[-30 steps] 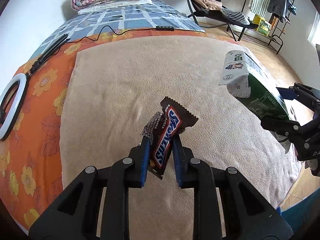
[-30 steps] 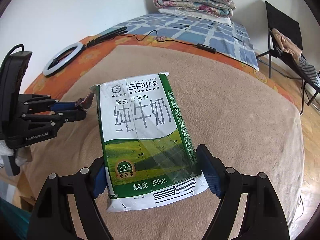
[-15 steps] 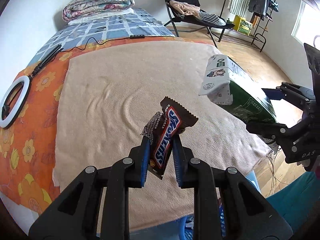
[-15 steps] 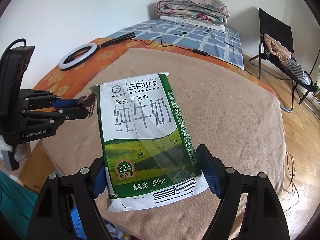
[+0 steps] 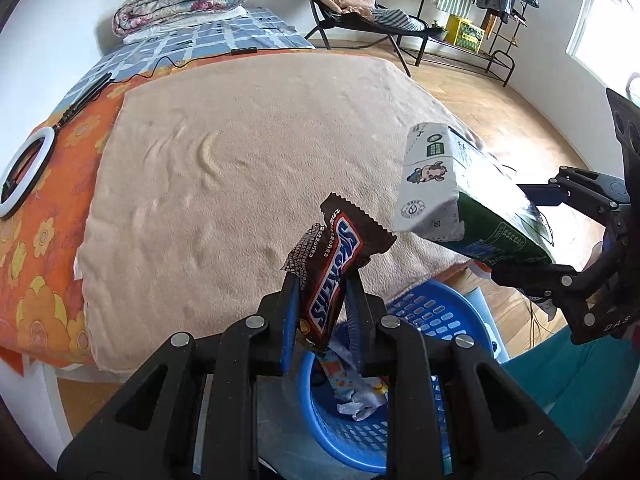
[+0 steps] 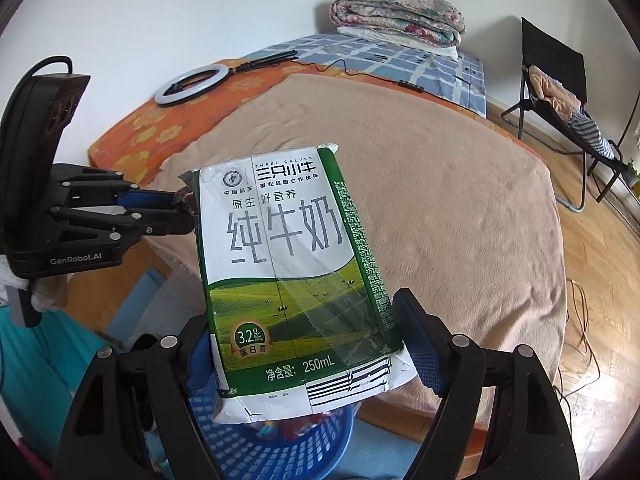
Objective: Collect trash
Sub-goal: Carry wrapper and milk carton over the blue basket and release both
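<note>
So the left gripper [image 5: 322, 320] is clamped narrow on a Snickers wrapper [image 5: 334, 276], which sticks up and forward out past the fingertips. The right gripper [image 6: 308, 344] has its jaws wide, squeezing a flattened milk carton [image 6: 292, 276] whose long axis runs straight out along the fingers. The blue laundry-style basket [image 5: 432, 312] sits right below both sets of fingers, beside the bed, some trash already inside. I'd guess the left is a bit more centred over it.
</note>
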Action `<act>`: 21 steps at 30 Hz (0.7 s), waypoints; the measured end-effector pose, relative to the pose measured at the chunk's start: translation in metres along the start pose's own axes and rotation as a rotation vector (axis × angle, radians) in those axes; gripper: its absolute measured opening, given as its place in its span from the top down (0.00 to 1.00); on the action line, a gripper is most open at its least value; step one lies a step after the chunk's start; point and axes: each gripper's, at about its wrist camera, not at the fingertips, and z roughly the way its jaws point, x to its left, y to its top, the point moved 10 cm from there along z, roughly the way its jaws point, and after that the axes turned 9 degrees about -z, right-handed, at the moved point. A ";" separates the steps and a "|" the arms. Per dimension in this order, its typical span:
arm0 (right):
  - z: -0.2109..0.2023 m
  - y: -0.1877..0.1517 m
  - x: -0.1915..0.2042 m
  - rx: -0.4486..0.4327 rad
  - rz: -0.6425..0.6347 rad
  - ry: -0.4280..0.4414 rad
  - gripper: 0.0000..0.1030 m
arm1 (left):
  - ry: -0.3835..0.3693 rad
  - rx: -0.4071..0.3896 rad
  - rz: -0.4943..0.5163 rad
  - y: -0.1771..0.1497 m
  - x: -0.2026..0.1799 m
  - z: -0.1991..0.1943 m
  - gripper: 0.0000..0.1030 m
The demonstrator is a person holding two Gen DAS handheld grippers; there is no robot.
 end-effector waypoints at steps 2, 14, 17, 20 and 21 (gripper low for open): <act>-0.002 -0.014 0.005 0.013 0.004 0.009 0.23 | -0.001 0.011 0.002 -0.011 -0.002 0.002 0.80; 0.021 -0.101 0.033 0.147 0.040 0.049 0.23 | -0.005 0.117 0.020 -0.071 -0.010 0.029 0.80; 0.028 -0.116 0.040 0.173 0.045 0.062 0.23 | -0.008 0.140 0.029 -0.081 -0.013 0.035 0.80; 0.033 -0.126 0.045 0.194 0.023 0.058 0.22 | -0.013 0.163 0.031 -0.091 -0.016 0.041 0.80; 0.035 -0.129 0.047 0.200 0.018 0.058 0.22 | -0.013 0.167 0.031 -0.093 -0.016 0.042 0.80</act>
